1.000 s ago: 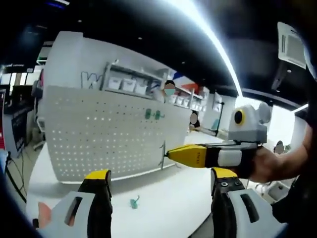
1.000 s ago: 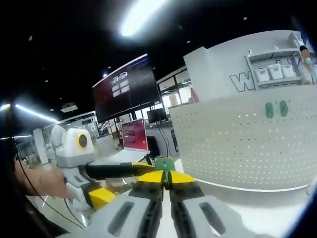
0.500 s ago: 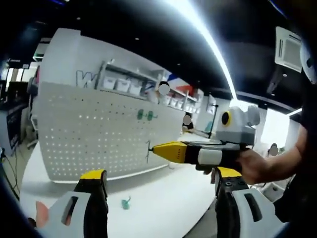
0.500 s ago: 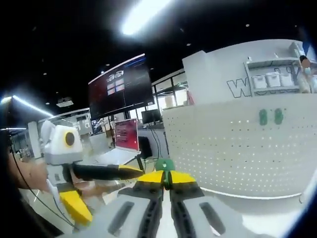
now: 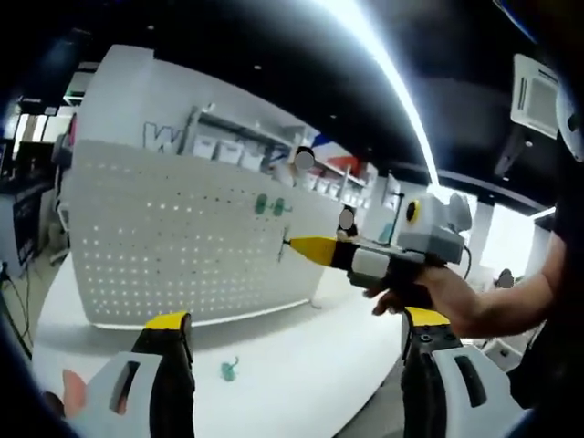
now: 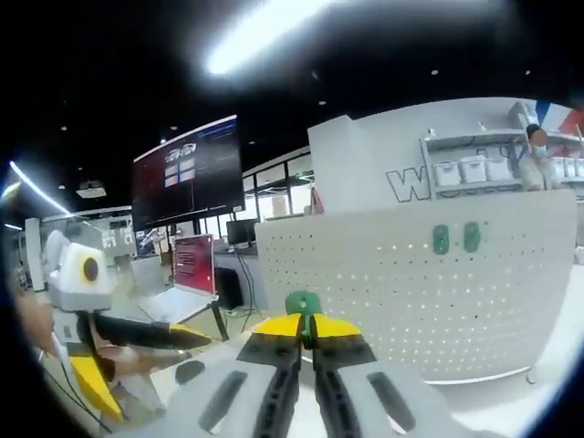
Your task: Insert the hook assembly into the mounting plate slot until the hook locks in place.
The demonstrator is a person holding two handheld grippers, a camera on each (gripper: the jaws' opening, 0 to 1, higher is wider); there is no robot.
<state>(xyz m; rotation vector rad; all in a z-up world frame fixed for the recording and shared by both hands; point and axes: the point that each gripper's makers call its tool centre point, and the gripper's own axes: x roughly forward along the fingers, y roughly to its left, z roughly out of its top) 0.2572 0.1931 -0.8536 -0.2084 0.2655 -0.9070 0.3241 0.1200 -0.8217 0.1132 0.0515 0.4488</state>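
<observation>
Right gripper [image 6: 307, 330], fingers [image 6: 278, 327] pinched on a green hook [image 6: 302, 303], faces the white perforated plate [image 6: 383, 292] standing on the bench [image 5: 301, 365]. To seat the hook well, it should be lined up square with a hole row, then pressed until locked. Left gripper [image 5: 292, 342] hangs wide, empty. Two glossy green hooks [image 6: 454, 238] hang on the matte plate; another [image 5: 227, 369] lies on the smooth bench

Green hook [image 6: 302, 304] pinched upright before the white perforated mounting plate [image 6: 411, 292].
</observation>
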